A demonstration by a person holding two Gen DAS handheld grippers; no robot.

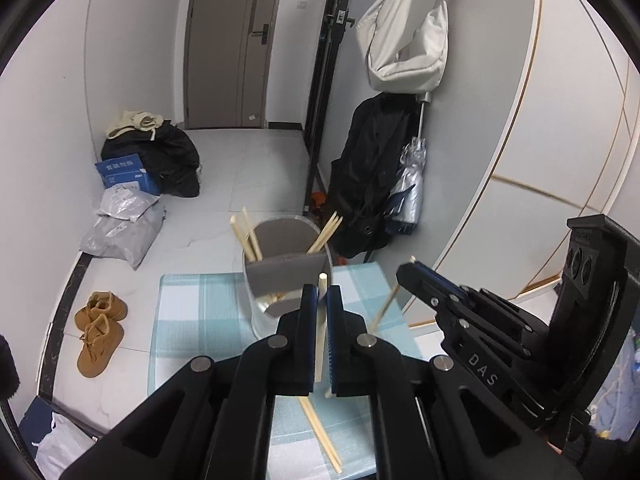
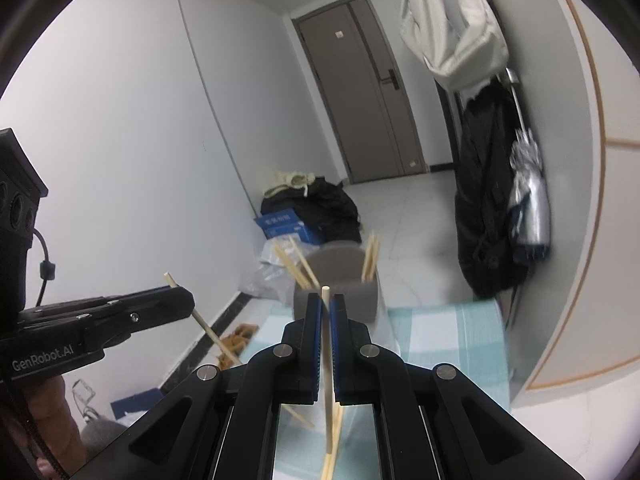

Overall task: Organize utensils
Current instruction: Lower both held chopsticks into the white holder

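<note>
We see a clear holder [image 1: 288, 280] with a grey divider standing near the far edge of the blue checked mat [image 1: 188, 320]; chopsticks lean out of both its compartments, some left [image 1: 248, 236], some right [image 1: 326, 232]. Our left gripper [image 1: 322, 300] is clamped tight on one upright chopstick [image 1: 320, 328], and our right gripper [image 2: 326, 308] pinches another chopstick [image 2: 327, 344] the same way. More loose chopsticks [image 1: 320, 432] lie on the mat's near part. "DAS" reads on the right tool, "GenRobot.AI" on the left. The mat's left half is open; a curved wall panel [image 1: 520, 160] stands close beyond its right edge.
</note>
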